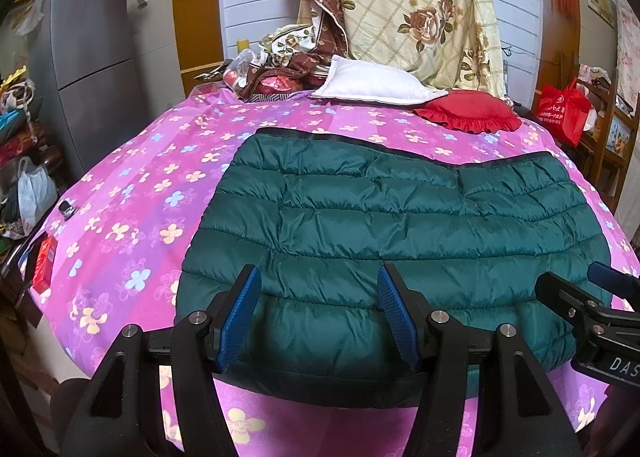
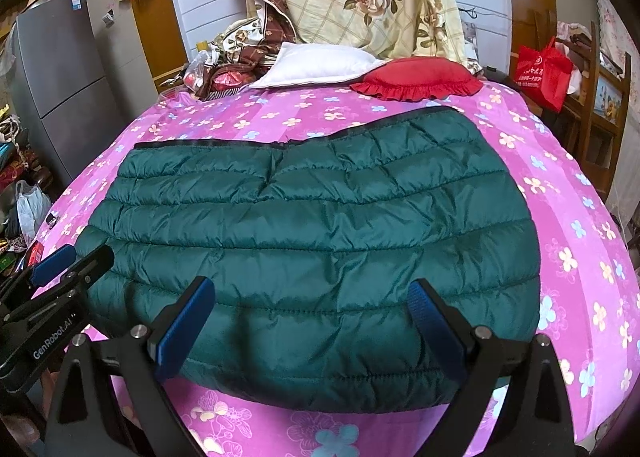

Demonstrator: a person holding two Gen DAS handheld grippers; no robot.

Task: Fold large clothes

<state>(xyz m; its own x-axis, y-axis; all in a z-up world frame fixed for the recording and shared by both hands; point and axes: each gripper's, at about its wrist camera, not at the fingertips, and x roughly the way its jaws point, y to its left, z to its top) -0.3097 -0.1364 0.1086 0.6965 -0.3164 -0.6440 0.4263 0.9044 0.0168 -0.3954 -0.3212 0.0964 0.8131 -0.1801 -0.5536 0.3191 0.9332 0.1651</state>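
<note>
A dark green quilted puffer jacket (image 1: 384,225) lies folded into a wide rectangle on the pink flowered bedsheet (image 1: 140,193). It also fills the middle of the right wrist view (image 2: 312,225). My left gripper (image 1: 320,309) is open and empty, hovering over the jacket's near left edge. My right gripper (image 2: 312,321) is open and empty over the jacket's near edge, further right. The right gripper shows at the right edge of the left wrist view (image 1: 592,297). The left gripper shows at the left edge of the right wrist view (image 2: 60,273).
A white pillow (image 1: 376,85) and a red frilled cushion (image 1: 468,109) lie at the bed's head with piled floral bedding (image 1: 412,5). A grey fridge (image 1: 88,49) stands left. A red bag (image 1: 564,113) hangs right. A small red box (image 1: 44,265) lies at the bed's left edge.
</note>
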